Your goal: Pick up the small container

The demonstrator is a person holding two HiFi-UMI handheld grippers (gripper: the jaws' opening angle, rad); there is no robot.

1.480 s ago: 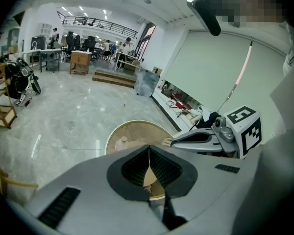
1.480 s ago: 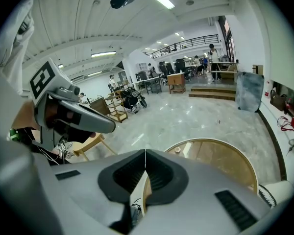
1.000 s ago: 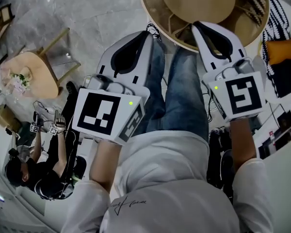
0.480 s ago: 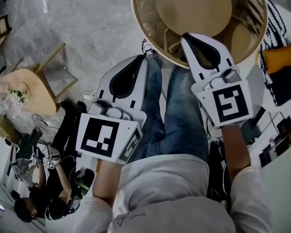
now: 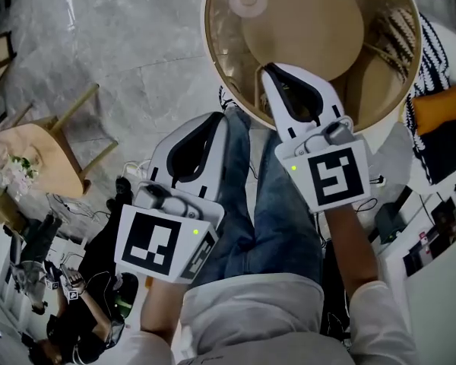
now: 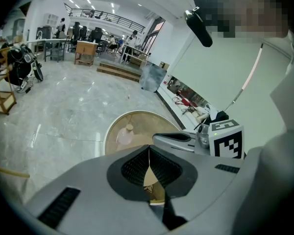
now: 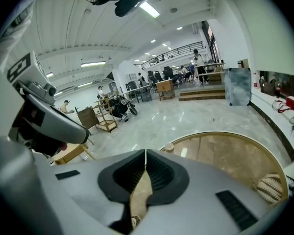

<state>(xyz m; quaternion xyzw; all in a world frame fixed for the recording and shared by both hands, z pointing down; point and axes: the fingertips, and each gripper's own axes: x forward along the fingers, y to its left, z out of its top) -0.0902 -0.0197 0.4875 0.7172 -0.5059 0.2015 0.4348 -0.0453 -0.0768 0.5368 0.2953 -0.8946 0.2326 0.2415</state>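
The small container (image 5: 248, 0) stands upright on the round glass-topped table (image 5: 319, 14), toward its far left part. It is pale pink and see-through with a round cap, and nothing touches it. The right gripper (image 5: 272, 71) reaches in over the near edge of the table, its tips above the glass and well apart from the container, which lies ahead and to its left. In the right gripper view its jaws are pressed together with nothing between them – only the wooden base under the glass shows past the tips – and the container (image 7: 169, 147) sits just beyond, near the rim. The left gripper (image 5: 219, 120) hangs lower in the head view, short of the table's rim and beside the person's jeans (image 5: 285, 196). Its jaws are also closed tight and empty in the left gripper view, where the container (image 6: 125, 133) appears on the glass ahead and slightly left of the tips. A black-and-white striped knit piece (image 5: 410, 14) lies at the table's right side, with an orange cushion (image 5: 441, 105) beyond it.
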